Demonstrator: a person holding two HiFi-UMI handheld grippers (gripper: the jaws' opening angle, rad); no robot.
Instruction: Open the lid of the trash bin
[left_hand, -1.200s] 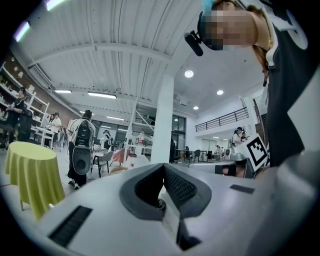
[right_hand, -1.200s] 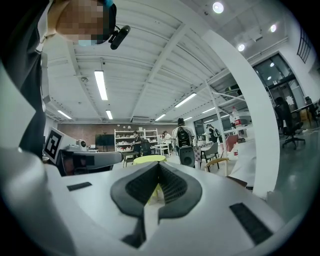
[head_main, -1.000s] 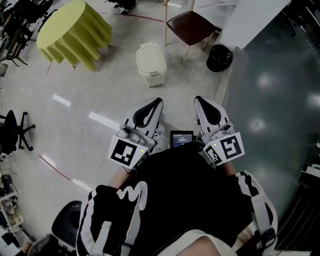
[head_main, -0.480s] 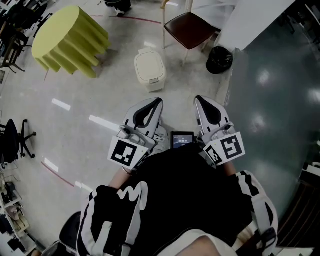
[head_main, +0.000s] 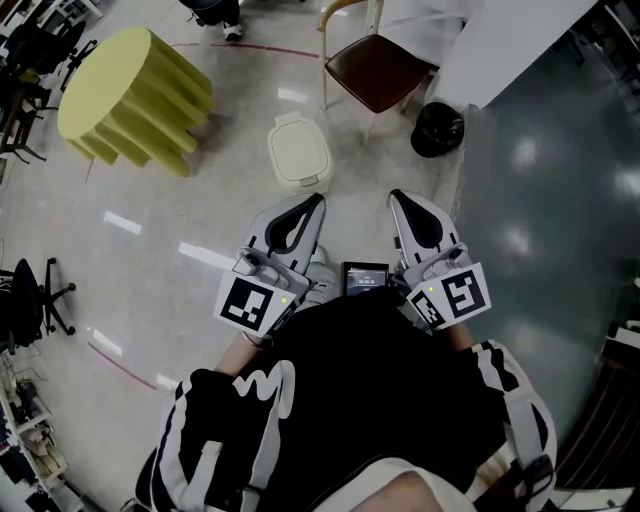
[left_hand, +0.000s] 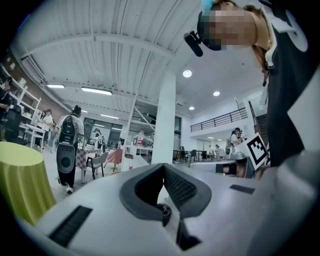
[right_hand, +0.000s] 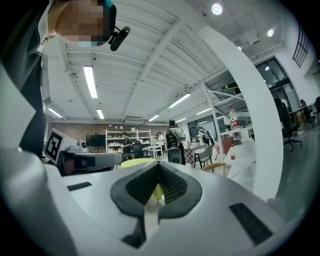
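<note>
Cream-coloured trash bin (head_main: 299, 150) stands on the pale floor in the head view, lid down, far of both grippers and well apart from them. A yellow-green table (head_main: 130, 95) lies far left and a dark-seated chair (head_main: 380, 72) far right. Left gripper (head_main: 317, 201) and right gripper (head_main: 396, 197) are held close to the person's body, side by side. Left gripper view: jaws closed tip to tip, nothing held; a white column (left_hand: 164, 120) stands beyond. Right gripper view: jaws likewise closed together and empty, right gripper (right_hand: 159, 165) pointing into the room.
</note>
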